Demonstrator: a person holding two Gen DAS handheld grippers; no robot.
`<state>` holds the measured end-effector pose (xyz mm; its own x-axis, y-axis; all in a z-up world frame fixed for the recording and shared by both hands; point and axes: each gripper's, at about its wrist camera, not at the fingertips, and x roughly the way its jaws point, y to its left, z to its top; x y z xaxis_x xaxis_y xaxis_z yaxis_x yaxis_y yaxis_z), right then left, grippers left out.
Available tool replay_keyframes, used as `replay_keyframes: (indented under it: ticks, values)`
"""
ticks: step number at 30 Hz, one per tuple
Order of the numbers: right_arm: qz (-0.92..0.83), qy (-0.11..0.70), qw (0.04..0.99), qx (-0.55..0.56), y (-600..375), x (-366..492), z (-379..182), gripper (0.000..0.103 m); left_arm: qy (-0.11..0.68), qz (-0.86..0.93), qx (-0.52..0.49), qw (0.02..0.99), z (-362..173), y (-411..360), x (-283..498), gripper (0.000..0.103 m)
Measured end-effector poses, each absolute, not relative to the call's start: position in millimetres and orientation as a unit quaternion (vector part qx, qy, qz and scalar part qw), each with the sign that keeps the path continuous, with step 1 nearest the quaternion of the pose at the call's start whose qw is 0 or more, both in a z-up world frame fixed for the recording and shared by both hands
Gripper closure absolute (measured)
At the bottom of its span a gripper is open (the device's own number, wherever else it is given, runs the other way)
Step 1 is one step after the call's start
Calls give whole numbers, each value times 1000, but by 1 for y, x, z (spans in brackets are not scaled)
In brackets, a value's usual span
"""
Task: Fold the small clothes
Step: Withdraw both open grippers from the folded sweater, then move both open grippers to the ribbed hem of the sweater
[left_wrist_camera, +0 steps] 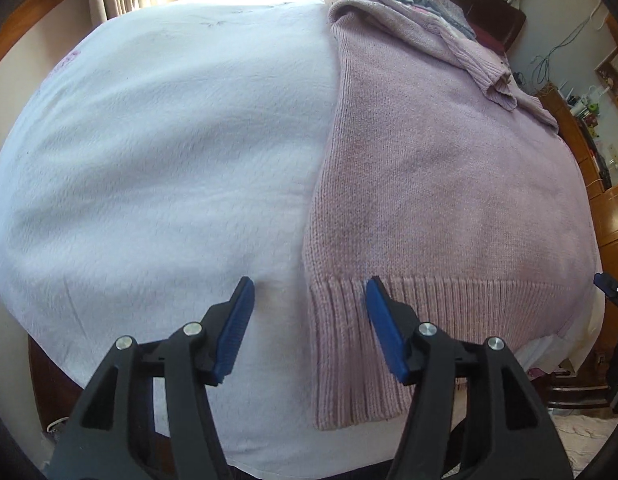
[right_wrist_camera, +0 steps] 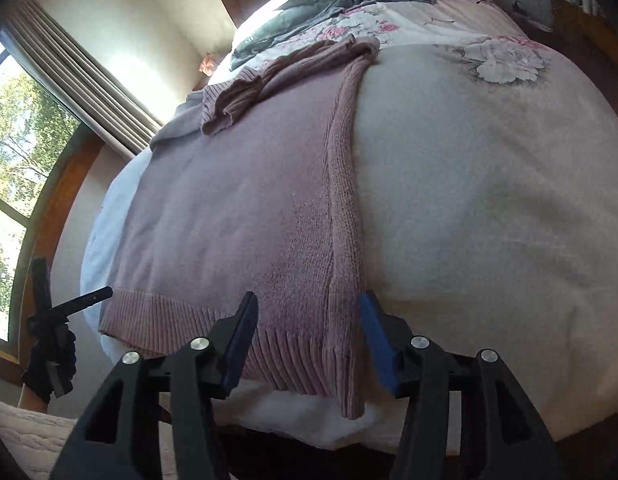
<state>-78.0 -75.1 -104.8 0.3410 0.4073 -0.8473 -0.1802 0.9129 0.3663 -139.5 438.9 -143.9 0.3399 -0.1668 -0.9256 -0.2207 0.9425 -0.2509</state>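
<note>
My left gripper [left_wrist_camera: 309, 308] is wide open over the sweater's [left_wrist_camera: 449, 184] hem at the bed's [left_wrist_camera: 169, 160] near edge; my right gripper [right_wrist_camera: 307, 320] too; both hold nothing.

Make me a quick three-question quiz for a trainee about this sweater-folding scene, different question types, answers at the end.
1. True or false: the left gripper is shut on the pink sweater.
2. Multiple choice: which part of the sweater lies nearest both grippers? A) the collar B) the ribbed hem C) a cuff
3. Fill in: one sleeve lies folded across the sweater's ____ end, away from the grippers.

Key
1. False. Its jaws stand apart over the hem's left corner, holding nothing.
2. B. The ribbed hem sits at the near edge of the bed; the right gripper straddles its right corner, open.
3. Far (the upper, collar end).
</note>
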Motion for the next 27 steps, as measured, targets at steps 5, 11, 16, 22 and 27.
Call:
replay_keyframes:
  ticks: [5, 11, 16, 22, 27]
  values:
    - [176, 567, 796, 120, -86, -93, -122, 49, 578, 7, -183, 795, -148, 441, -154, 42]
    - [164, 596, 777, 119, -88, -102, -156, 49, 582, -6, -207, 786, -150, 443, -164, 42]
    - [175, 607, 767, 113, -82, -103, -172, 51, 589, -20, -205, 781, -151, 437, -167, 42]
    - [193, 624, 747, 121, -77, -104, -184, 75, 593, -30, -225, 772, -154, 438, -171, 42]
    - [202, 623, 745, 128, -74, -106, -186, 84, 594, -41, -254, 762, -153, 438, -172, 52]
